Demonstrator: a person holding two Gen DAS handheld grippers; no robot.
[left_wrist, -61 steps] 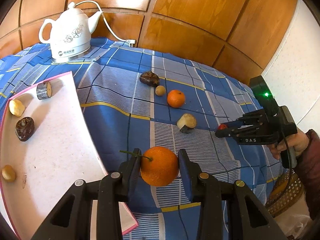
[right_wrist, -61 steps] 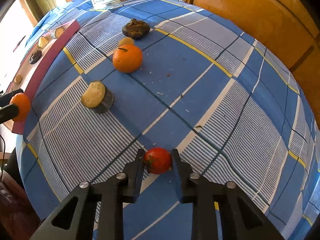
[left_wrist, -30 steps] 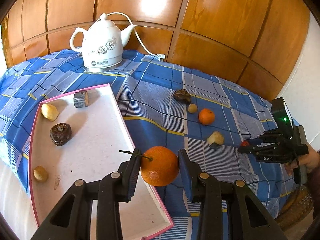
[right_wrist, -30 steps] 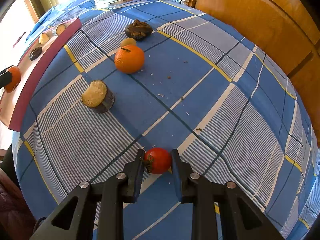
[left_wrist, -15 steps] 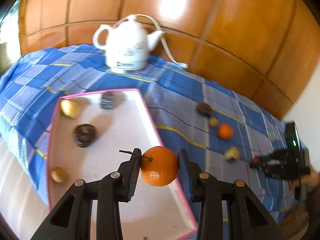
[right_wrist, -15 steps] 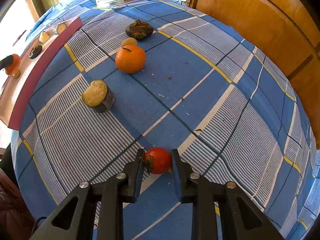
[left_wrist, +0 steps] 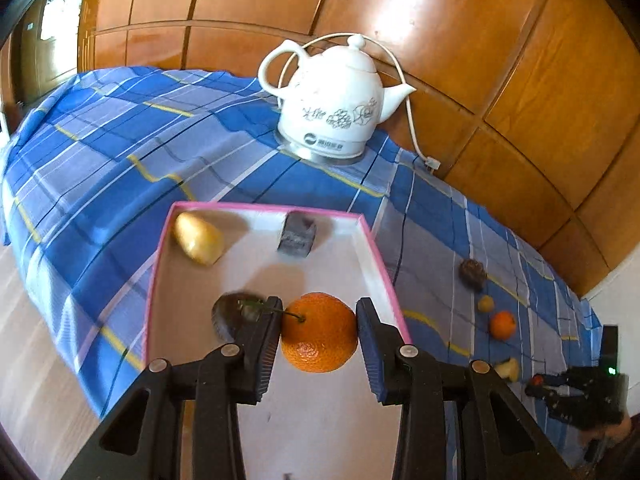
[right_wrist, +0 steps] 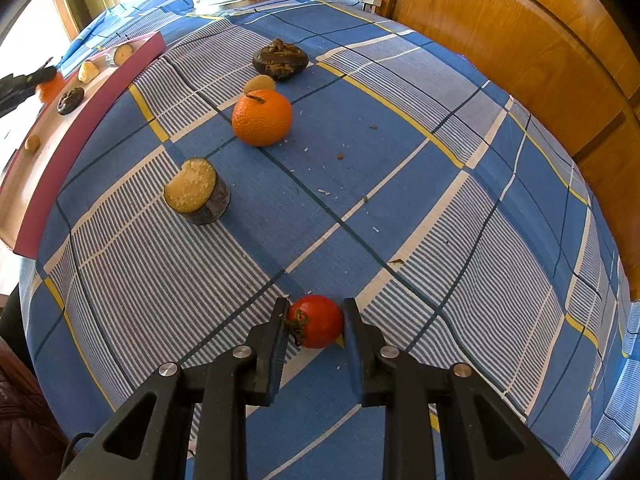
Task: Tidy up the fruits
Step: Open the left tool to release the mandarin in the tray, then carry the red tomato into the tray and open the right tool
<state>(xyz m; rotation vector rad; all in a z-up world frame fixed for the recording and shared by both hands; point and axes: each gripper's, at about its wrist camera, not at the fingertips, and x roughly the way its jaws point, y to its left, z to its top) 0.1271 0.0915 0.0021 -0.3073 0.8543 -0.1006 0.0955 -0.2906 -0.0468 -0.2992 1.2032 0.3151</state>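
Observation:
My left gripper [left_wrist: 318, 334] is shut on a stemmed orange [left_wrist: 319, 332], held above the white, pink-rimmed tray [left_wrist: 384, 264]. In the tray lie a yellow fruit [left_wrist: 198, 238], a dark cut piece [left_wrist: 297, 235] and a dark round fruit [left_wrist: 228, 314] half hidden behind my left finger. My right gripper [right_wrist: 316, 322] is shut on a small red tomato [right_wrist: 316, 321] at the blue checked cloth [right_wrist: 400, 160]. On the cloth ahead of it sit a cut dark-skinned piece [right_wrist: 197, 192], a second orange [right_wrist: 262, 118], a small yellow fruit [right_wrist: 259, 83] and a dark wrinkled fruit [right_wrist: 280, 59].
A white electric kettle [left_wrist: 332, 104] with its cord stands at the back of the table by the wood-panelled wall [left_wrist: 460, 20]. The tray reaches the table's near left edge, with pale floor [left_wrist: 36, 380] below. A hand [left_wrist: 612, 434] holds the right gripper at the far right.
My left gripper carried the orange leftward from above the cloth to above the tray and rolled somewhat. The right gripper and its tomato stayed put.

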